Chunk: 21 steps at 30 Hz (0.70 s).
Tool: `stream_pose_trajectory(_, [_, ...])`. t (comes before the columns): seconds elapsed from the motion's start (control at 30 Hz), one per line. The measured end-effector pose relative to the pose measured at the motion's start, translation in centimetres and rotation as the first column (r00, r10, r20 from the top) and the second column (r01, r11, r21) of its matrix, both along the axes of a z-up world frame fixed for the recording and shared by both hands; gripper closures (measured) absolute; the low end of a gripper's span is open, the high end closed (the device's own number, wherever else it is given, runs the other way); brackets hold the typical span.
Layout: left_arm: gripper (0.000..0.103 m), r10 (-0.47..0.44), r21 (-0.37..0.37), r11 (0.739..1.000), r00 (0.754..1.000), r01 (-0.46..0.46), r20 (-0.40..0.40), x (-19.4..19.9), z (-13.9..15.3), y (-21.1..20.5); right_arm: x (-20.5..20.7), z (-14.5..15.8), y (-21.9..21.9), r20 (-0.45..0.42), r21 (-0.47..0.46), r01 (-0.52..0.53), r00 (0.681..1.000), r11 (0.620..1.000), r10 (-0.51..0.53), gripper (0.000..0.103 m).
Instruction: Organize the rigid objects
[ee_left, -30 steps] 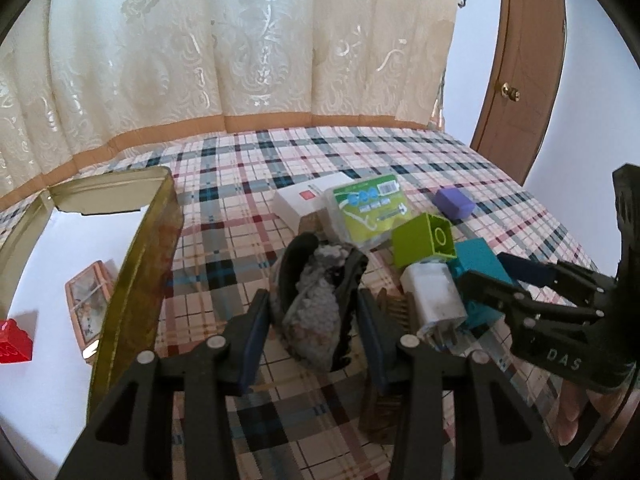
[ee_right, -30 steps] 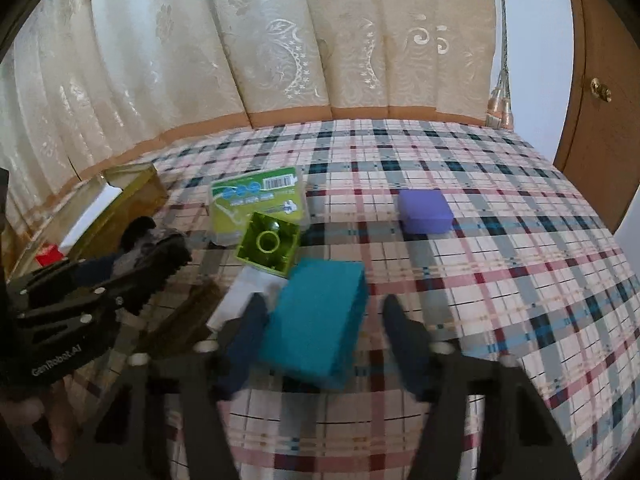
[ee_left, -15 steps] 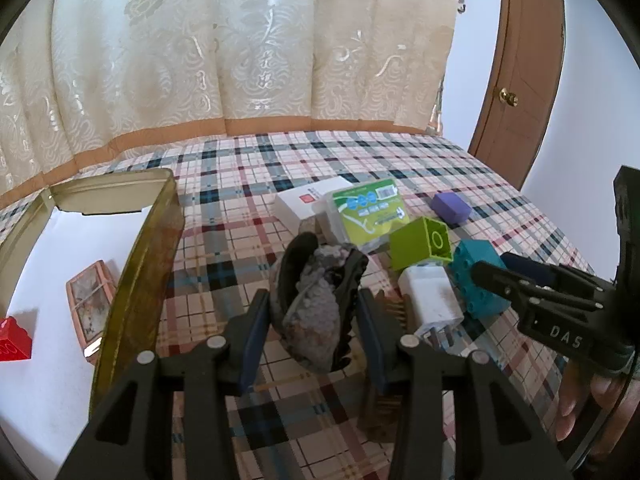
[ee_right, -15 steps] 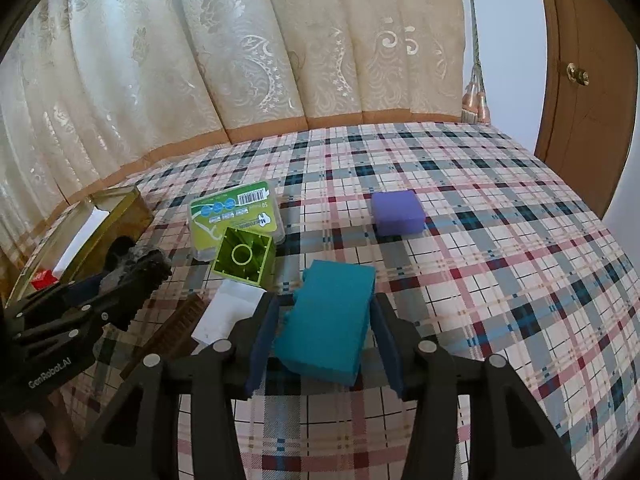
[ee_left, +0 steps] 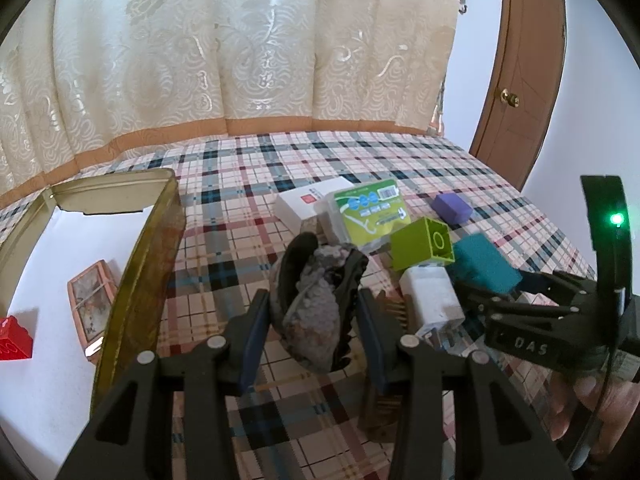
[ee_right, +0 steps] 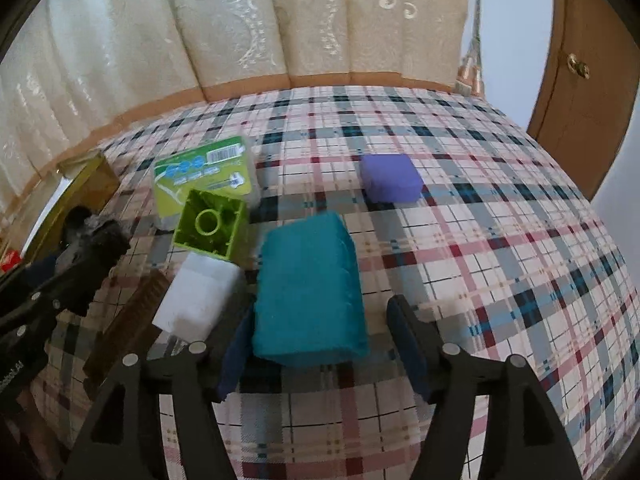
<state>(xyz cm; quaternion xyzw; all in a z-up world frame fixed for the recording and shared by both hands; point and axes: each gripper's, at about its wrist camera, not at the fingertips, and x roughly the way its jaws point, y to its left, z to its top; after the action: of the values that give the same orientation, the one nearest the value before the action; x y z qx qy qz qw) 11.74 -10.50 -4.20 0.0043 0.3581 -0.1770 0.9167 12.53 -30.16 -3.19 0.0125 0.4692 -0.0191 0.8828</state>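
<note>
Two grippers working over a plaid cloth [ee_right: 500, 264].

The left gripper [ee_left: 310, 332] is clenching a dark hair claw [ee_left: 320, 300], seemingly with grey fuzz, beside the gold tin [ee_left: 140, 280]; the right gripper [ee_right: 320, 340] is opening around the teal block [ee_right: 308, 288], its right pad standing clear.

We are seeing the red brick [ee_left: 14, 338] cut off by the left wrist view's left edge. The brown comb [ee_left: 390, 308] is lying mostly hidden behind the left gripper's fingers [ee_left: 370, 334]. Print on the green packet [ee_right: 204, 172] is blurring beyond reading.
</note>
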Motion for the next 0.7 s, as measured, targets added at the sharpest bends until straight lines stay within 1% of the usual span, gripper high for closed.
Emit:
stream_pose_trajectory(0.07, [0.06, -0.001, 0.005, 1.0, 1.0, 0.001, -0.002, 0.0, 0.0, 0.0, -0.3, 0.3, -0.1, 0.021, 0.012, -0.003, 1.0, 1.0, 0.003, 0.035])
stream_pose_trajectory(0.13, [0.06, -0.001, 0.003, 1.0, 1.0, 0.001, 0.0, 0.0, 0.0, 0.0, -0.4, 0.4, 0.2, 0.028, 0.002, -0.021, 0.999, 1.0, 0.02, 0.036])
stream_pose_trajectory(0.27, [0.06, 0.0, 0.002, 1.0, 1.0, 0.0, 0.006, 0.0, 0.0, 0.0, -0.2, 0.3, 0.8, 0.022, -0.012, -0.035, 0.999, 0.999, 0.035, 0.041])
stream_pose_trajectory(0.33, [0.06, 0.001, 0.001, 1.0, 1.0, -0.001, 0.01, -0.1, 0.0, 0.0, -0.2, 0.3, 0.5, 0.021, 0.005, -0.026, 0.999, 1.0, 0.026, 0.051])
stream_pose_trajectory(0.37, [0.06, 0.001, 0.0, 1.0, 1.0, -0.001, 0.011, -0.1, 0.0, 0.0, -0.1, 0.3, 0.2, 0.02, 0.02, -0.024, 1.0, 1.0, 0.023, 0.058])
stream_pose_trajectory(0.53, [0.06, 0.009, -0.001, 1.0, 0.999, -0.009, 0.037, -0.5, 0.3, 0.1, -0.3, 0.5, 0.0, 0.034, 0.045, -0.025, 0.999, 0.999, 0.024, 0.058])
stream_pose_trajectory(0.7, [0.06, 0.024, 0.002, 1.0, 0.996, -0.024, 0.085, -1.2, 0.9, 0.2, -1.4, 1.7, -0.1, 0.114, 0.045, -0.018, 0.993, 0.999, 0.012, 0.059])
